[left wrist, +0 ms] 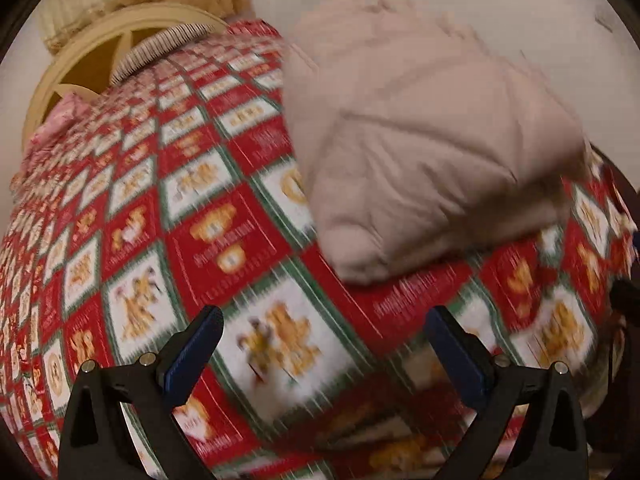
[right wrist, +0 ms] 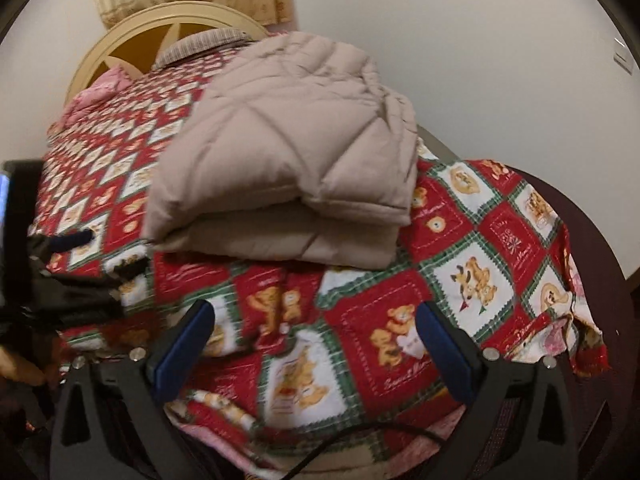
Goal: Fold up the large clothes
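Left wrist view: the left gripper (left wrist: pixel 324 344) hangs with jaws spread and empty over the patterned bedspread (left wrist: pixel 168 216); the folded beige quilted coat (left wrist: pixel 420 152) lies ahead and to the right, apart from the jaws. Right wrist view: the right gripper (right wrist: pixel 316 344) has jaws released, nothing between them; the coat (right wrist: pixel 288 152) sits straight ahead on the bed, its folded edge running across the view, with the left gripper (right wrist: pixel 80 256) beside the coat's left corner, probably nearer.

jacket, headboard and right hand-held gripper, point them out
jacket (right wrist: pixel 280 152), right wrist view, top quilted panel
headboard (right wrist: pixel 120 40), right wrist view, cream curved rim
right hand-held gripper (right wrist: pixel 312 352), right wrist view, midway between its open blue fingertips
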Tool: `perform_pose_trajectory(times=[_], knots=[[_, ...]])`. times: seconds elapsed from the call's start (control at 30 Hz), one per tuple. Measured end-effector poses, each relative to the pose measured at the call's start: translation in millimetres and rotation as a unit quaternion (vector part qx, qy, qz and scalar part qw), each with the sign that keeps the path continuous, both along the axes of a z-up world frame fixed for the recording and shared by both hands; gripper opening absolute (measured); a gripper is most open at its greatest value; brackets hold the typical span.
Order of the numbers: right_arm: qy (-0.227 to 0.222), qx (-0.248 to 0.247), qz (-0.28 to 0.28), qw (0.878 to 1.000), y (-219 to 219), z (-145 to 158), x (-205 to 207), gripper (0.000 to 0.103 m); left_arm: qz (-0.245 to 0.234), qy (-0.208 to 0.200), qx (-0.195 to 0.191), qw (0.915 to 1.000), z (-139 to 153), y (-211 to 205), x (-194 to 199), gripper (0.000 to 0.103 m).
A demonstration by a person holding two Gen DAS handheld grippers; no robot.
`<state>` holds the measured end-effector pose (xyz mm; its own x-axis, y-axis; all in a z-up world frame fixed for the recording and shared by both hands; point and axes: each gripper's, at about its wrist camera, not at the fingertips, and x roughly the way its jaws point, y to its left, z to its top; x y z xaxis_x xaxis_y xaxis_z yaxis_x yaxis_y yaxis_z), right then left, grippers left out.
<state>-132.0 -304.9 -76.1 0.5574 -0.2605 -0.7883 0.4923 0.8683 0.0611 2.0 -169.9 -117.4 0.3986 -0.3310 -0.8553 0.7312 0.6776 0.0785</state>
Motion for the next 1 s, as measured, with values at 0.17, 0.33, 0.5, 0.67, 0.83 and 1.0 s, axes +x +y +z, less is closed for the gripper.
perform_pose_trajectory(times=[0.17, 0.33, 0.5, 0.67, 0.83, 1.0], knots=[[-0.030, 0.028, -0.009, 0.999, 0, 9, -2, 0.103, 0.007, -0.049, 0.041, 0.9979, 16, 5, -15, 0.102], [-0.083, 0.036, -0.037, 0.995, 5, 34, -14, 0.103, 0.045, -0.112, 0.008, 0.9927, 59, 20, -20, 0.102], [-0.149, -0.007, -0.053, 0.987, 12, 78, -31, 0.103, 0.044, -0.162, -0.054, 0.9843, 101, 33, -35, 0.102], [-0.215, -0.063, -0.066, 0.972, 24, 112, -48, 0.103, 0.048, -0.223, -0.111, 0.9672, 142, 47, -54, 0.102], [-0.265, -0.118, -0.064, 0.955, 38, 128, -60, 0.103, 0.054, -0.241, -0.171, 0.9539, 172, 62, -66, 0.102], [-0.266, -0.121, -0.056, 0.955, 37, 124, -52, 0.103, 0.061, -0.253, -0.190, 0.9467, 179, 68, -69, 0.102]])
